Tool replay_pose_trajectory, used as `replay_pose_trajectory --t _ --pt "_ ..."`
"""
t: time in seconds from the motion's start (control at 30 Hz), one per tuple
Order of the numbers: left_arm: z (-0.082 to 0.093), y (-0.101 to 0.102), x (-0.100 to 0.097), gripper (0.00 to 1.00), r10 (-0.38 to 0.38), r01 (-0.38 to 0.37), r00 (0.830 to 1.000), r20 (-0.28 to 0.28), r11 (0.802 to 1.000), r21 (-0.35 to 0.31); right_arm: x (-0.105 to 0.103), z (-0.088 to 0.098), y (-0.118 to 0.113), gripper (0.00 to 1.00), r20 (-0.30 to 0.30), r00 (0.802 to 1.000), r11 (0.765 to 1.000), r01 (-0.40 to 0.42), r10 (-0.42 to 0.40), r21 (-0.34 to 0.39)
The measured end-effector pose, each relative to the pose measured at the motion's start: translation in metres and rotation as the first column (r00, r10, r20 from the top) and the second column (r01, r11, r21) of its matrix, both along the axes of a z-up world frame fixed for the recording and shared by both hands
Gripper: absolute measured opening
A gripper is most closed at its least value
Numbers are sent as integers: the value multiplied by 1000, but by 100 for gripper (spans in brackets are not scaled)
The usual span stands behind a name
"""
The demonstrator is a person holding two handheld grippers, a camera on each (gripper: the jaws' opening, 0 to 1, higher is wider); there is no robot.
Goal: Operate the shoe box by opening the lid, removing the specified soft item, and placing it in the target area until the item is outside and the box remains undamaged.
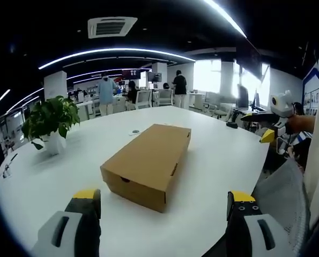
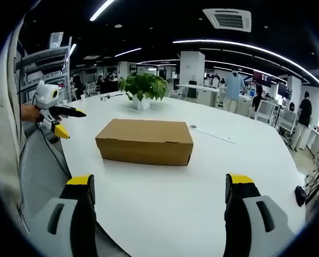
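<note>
Box: the plain brown cardboard shoe box (image 1: 148, 163) lay flat on the large white round-edged table (image 1: 213, 155), lid shut, well ahead of both your grippers and touched by neither.
Box, right gripper view: the same shoe box (image 2: 145, 141) showed its long side to you, resting on the white table (image 2: 175, 203).
Left gripper: your left gripper (image 1: 163, 206), grey jaws tipped in yellow, was spread wide with nothing between the jaws; it hung short of the box's near corner. In the right gripper view it (image 2: 62, 122) appeared at the left, held off the table edge.
Right gripper: your right gripper (image 2: 162, 190) was likewise spread wide and empty, apart from the box. In the left gripper view it (image 1: 266, 126) showed at the right, beyond the table edge.
Plant: a leafy green plant in a white pot (image 1: 51, 122) stood on the table, well apart from the box.
Soft item: you could not see it; the box was closed.
Room: people (image 1: 179, 88) stood among office desks behind the table.
</note>
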State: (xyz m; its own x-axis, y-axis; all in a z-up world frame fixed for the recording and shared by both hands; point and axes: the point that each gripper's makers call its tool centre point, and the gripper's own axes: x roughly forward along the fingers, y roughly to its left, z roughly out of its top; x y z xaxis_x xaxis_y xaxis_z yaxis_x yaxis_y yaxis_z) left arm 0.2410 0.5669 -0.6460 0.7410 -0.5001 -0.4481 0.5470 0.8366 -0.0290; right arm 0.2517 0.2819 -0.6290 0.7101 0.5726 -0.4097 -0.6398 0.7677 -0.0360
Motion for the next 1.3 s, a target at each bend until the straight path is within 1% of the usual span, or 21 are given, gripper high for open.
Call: replay_pose_trajectory --t 0.03,0.2,0.37,0.5,0.6,0.67,0.8,0.87,0.9,1.0,1.17,1.3 --pt "-1 -1 0 100 -4 4 1000 1 1000 7 0 0 0 96 2 1000 1000 -2 2 -1" --pt "-1 -4 0 100 -3 3 1000 0 1000 0 4 4 -1 96 19 1000 1000 -21 21 11" --pt "-5 -14 -1 100 -12 12 1000 -10 1000 -5 10 6 -1 96 30 998 999 -48 47 19" --pt "-8 -15 2 100 21 -22 1000 -7 1000 -15 16 7 -1 96 41 997 998 -63 62 21" --pt "-13 -11 6 100 43 -43 999 12 999 24 21 7 -2 96 42 996 997 -76 75 23" --pt "-16 -9 7 100 48 -49 999 17 998 34 23 6 -3 96 46 995 996 -88 87 18" --pt "-17 -9 11 100 78 -78 997 13 997 21 28 5 -3 96 45 993 994 -110 110 8" --pt "-17 -10 13 100 92 -92 996 17 995 25 31 3 -5 88 48 991 992 -126 126 -10" --pt "-16 -9 15 100 104 -104 994 25 994 29 33 2 -6 86 49 990 991 -132 133 -17" --pt "-15 -10 18 100 121 -122 992 37 992 38 40 0 -7 87 45 990 991 -135 135 -17" --pt "-14 -14 25 100 138 -140 989 49 989 38 51 -6 -10 87 38 987 987 -155 156 -29" --pt "-21 -20 28 99 130 -132 991 30 990 52 60 -10 -12 87 25 984 983 -177 178 -42"
